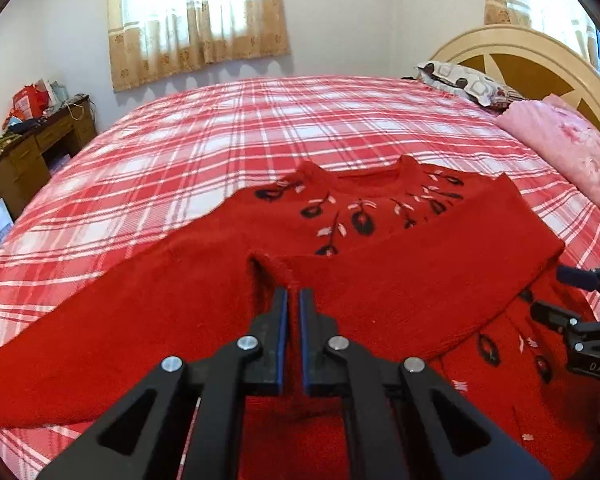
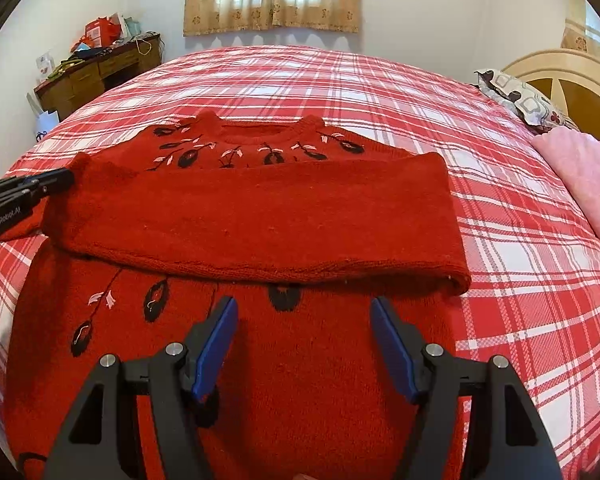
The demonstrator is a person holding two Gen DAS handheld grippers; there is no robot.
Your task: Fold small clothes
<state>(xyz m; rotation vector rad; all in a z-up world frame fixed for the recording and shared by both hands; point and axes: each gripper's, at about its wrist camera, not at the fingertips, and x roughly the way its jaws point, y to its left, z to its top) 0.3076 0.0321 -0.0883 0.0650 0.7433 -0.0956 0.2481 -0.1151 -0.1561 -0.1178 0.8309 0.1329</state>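
Red floral sweater, red-white plaid bedspread

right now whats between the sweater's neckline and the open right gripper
In the right wrist view, a sleeve folded flat across the red sweater lies between the neckline and the right gripper.

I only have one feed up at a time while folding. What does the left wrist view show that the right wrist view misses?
Only the left wrist view: the sweater's left sleeve stretched out across the bed, and the left tongs shut on a raised pinch of knit.

Only the right wrist view: the sleeve folded across the chest seen whole, and the right tongs open over the lower front, gripping nothing.

Both: the red sweater, the plaid bedspread, curtains, desk and headboard.
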